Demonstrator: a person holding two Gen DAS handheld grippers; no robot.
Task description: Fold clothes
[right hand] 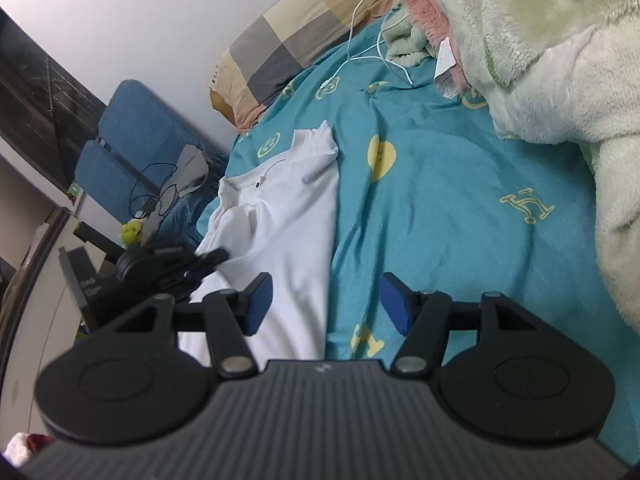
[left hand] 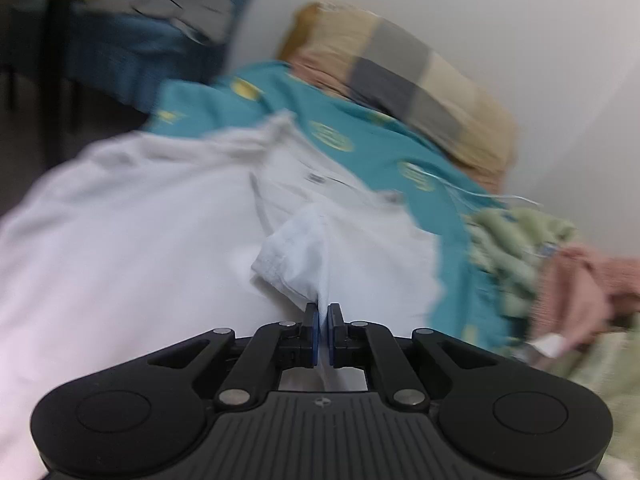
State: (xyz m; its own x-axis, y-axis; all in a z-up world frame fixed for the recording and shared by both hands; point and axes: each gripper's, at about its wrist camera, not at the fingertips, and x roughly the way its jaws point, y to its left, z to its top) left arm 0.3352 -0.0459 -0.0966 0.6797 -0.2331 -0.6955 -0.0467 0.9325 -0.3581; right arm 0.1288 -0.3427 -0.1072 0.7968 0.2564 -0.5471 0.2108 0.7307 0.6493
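1. My left gripper (left hand: 323, 316): jaws closed, pinching a fold of the white t-shirt (left hand: 160, 220).
2. My right gripper (right hand: 326, 300): jaws wide open, empty, over the shirt's edge.
3. Shirt lies on teal bedsheet (right hand: 440, 184); checked pillow (right hand: 288, 40), fleece blanket (right hand: 540, 60), white cable (right hand: 360, 40) nearby.

- one white T-shirt (right hand: 280, 216);
- one teal bedsheet (right hand: 460, 184);
- one checked pillow (right hand: 296, 40);
- one white cable (right hand: 360, 36);
- one fleece blanket (right hand: 560, 60);
- two grippers: left (left hand: 323, 316), right (right hand: 326, 304);
- one blue chair (right hand: 132, 148)
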